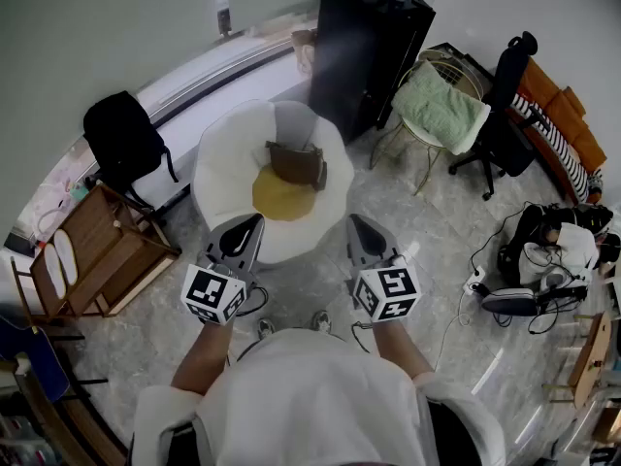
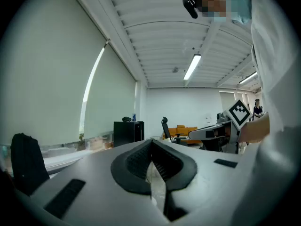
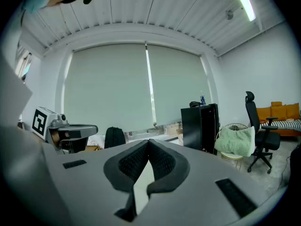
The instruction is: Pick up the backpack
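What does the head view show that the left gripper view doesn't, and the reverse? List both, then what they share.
Head view only: the white round seat, the wooden rack and the green towel on a wire chair. Left gripper view only: the ceiling light strip and the left gripper's jaws up close, shut and empty. Both: the black backpack, the black cabinet and the black office chair.

I'm seeing matt black cloth on the backpack [image 1: 124,139] at ten o'clock; the marbled floor [image 1: 427,231] is gleaming, the nine-o'clock rack [image 1: 97,246] showing wood.
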Motion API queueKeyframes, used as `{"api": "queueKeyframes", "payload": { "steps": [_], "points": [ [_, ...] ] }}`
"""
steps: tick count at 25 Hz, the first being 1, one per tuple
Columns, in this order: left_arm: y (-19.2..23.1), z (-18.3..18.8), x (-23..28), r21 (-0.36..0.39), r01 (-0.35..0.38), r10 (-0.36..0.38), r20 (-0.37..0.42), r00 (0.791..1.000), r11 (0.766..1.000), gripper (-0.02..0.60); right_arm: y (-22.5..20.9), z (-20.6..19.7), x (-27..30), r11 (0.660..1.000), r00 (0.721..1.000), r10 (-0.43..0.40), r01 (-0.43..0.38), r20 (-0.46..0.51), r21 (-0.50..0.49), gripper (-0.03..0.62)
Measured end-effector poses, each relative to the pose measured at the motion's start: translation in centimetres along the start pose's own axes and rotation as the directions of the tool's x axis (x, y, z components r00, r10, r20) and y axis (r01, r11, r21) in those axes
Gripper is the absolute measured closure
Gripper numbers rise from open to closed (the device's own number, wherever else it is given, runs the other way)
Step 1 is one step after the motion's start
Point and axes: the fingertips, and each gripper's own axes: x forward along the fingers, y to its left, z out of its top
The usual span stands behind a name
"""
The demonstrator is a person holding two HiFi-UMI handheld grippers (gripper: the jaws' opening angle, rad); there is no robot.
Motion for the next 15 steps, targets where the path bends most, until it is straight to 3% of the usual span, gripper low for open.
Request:
{"api": "queueKeyframes", "payload": {
  "steps": [7, 15],
  "points": [
    [0.6, 0.0, 0.3, -0.013, -0.017, 0.017, 0.015, 1.000, 1.000, 0.549, -0.6, -0.2, 0.2, 0.998, 1.000, -0.004, 0.002, 0.024, 0.068, 0.565],
    [1.9, 0.3, 0.9, -0.016, 0.018, -0.017, 0.027, 0.999, 1.000, 0.549, 0.3, 1.2, 1.5, 0.998, 0.996, -0.046, 0.042, 0.076, 0.055, 0.563]
  ]
}}
